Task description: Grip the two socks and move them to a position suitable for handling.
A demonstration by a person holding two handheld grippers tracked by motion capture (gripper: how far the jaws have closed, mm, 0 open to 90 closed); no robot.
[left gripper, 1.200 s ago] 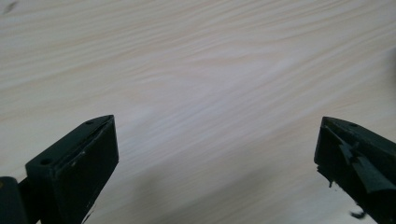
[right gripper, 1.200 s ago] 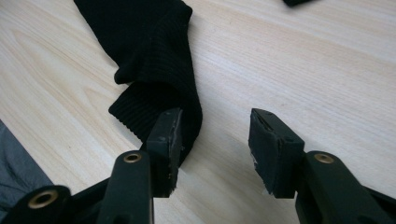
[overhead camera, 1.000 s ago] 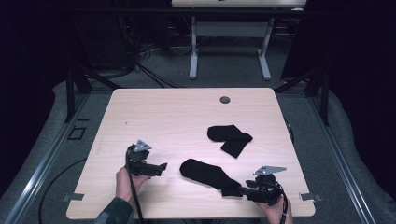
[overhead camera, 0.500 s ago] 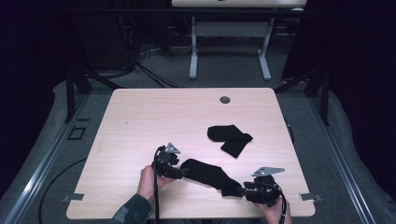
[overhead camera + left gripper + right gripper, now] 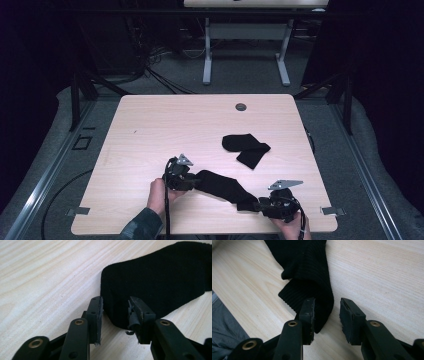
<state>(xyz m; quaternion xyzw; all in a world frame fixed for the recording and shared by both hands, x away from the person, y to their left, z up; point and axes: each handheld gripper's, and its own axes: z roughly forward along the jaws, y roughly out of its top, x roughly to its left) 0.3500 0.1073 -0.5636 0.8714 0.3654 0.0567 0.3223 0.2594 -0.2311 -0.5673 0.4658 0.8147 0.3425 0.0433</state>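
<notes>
Grippers flank a long black sock [image 5: 222,186] lying slantwise across the lower middle of the high view, on a pale wood table [image 5: 150,130]. At lower left of centre, the left gripper [image 5: 186,181] stands at the sock's rounded end; its own view shows the jaws parted, the rounded fabric edge [image 5: 117,312] reaching into the gap between them but not yet pinched. To do this step well, it seems the jaws should slide a little further over the cloth and close squarely, low against the wood, so the knit does not slip out.

At lower right, the right gripper [image 5: 259,205] meets the sock's other end. Its jaws are also apart, the ribbed cuff [image 5: 312,290] lying against the left jaw and into the gap, unclamped.

Right of centre, well apart from both grippers, a second black sock [image 5: 246,147] lies folded. A small round grommet [image 5: 241,107] sits near the table's far edge. Nothing stands between either gripper and its end of the sock; the table's near edge is close behind the right hand [image 5: 292,227].
</notes>
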